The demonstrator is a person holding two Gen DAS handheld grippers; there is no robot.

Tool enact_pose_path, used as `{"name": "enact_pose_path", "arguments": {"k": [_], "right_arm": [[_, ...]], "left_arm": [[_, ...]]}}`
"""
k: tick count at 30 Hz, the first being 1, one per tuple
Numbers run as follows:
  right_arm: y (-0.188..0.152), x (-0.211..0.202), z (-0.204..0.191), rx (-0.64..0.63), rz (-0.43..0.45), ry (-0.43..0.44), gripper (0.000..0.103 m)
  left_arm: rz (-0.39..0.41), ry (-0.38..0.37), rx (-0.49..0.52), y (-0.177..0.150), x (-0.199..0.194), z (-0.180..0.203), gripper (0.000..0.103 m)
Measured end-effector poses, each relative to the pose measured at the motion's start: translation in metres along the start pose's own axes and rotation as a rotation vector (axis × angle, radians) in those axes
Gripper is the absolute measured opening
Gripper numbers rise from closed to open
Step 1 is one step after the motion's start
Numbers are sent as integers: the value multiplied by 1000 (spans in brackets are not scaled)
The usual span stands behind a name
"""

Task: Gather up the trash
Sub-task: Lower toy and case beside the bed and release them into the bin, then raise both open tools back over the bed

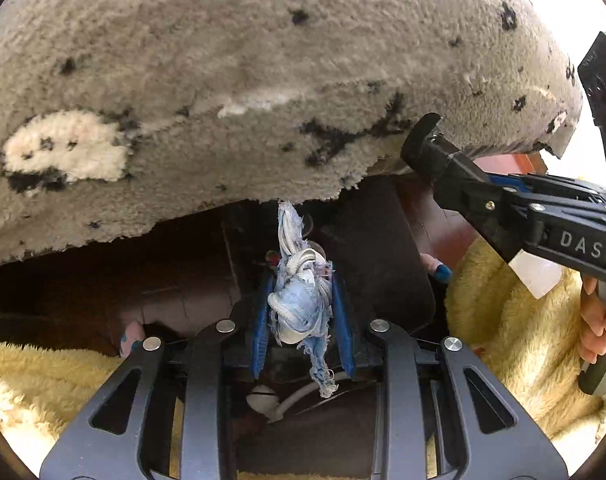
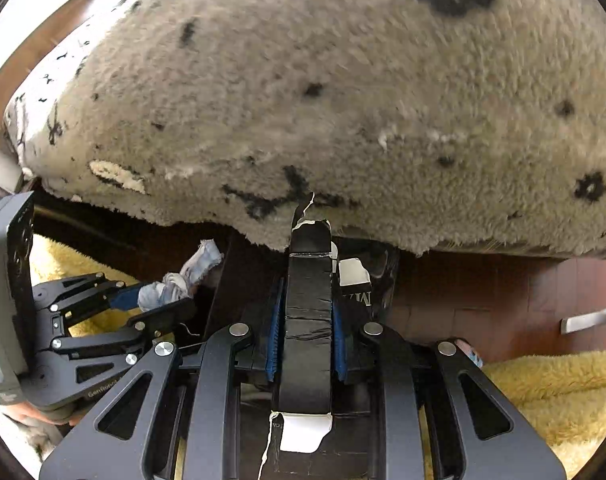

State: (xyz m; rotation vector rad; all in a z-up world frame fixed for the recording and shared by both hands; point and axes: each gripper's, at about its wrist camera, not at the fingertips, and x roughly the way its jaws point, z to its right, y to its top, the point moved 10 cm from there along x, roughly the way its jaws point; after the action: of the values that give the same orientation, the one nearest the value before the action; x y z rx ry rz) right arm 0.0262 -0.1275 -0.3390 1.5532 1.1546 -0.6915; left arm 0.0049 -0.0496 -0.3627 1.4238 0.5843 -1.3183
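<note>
My left tool [image 1: 301,312] is clamped on a frayed scrap of pale blue denim [image 1: 299,300], its blue pads pressing in from both sides. The scrap hangs in the air in front of the shaggy grey rug [image 1: 263,80], over what looks like a dark bin [image 1: 375,248], though I cannot make out its rim clearly. My right tool [image 2: 307,320] is closed on a torn strip of black cardboard [image 2: 307,308], held above the same dark opening.

The denim looks light and limp, with loose threads and white seams; it will flop and may snag on the pads when let go, so a grip on the bunched middle, as now, seems best. Its long axis runs along my tool's fingers, one ragged end pointing forward toward the rug, the other trailing back toward the camera.

The cardboard seems light but stiffer, creased across and torn at both ends, with white showing where the face has peeled. It too lies lengthwise between the fingers, pointing at the rug's edge
</note>
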Motion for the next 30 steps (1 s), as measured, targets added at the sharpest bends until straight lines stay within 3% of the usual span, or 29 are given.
{"name": "enact_pose_path", "arguments": {"k": [13,15,17,19,25,30], "right_arm": [[3,11,-11,-6,-4,23,26],[5,11,-10,0,0,18,32],[8,10,-8,5,7,12,48],[11,7,-1,18,15,7,50],[13,-1,18,68,36,-21,65],[14,-9,23,75,56,-33,70]], "left_arm": [[-34,-10,24,-5,14,12,31],[-37,-9,20,-4,16,10,32],[-35,-8,18,-5,16,7,40],[-32,-2,16,-5,15,5,49],[-24,21,-15,-2,9,-11,63],[-8,30,-47,-2,1,-22,65]]}}
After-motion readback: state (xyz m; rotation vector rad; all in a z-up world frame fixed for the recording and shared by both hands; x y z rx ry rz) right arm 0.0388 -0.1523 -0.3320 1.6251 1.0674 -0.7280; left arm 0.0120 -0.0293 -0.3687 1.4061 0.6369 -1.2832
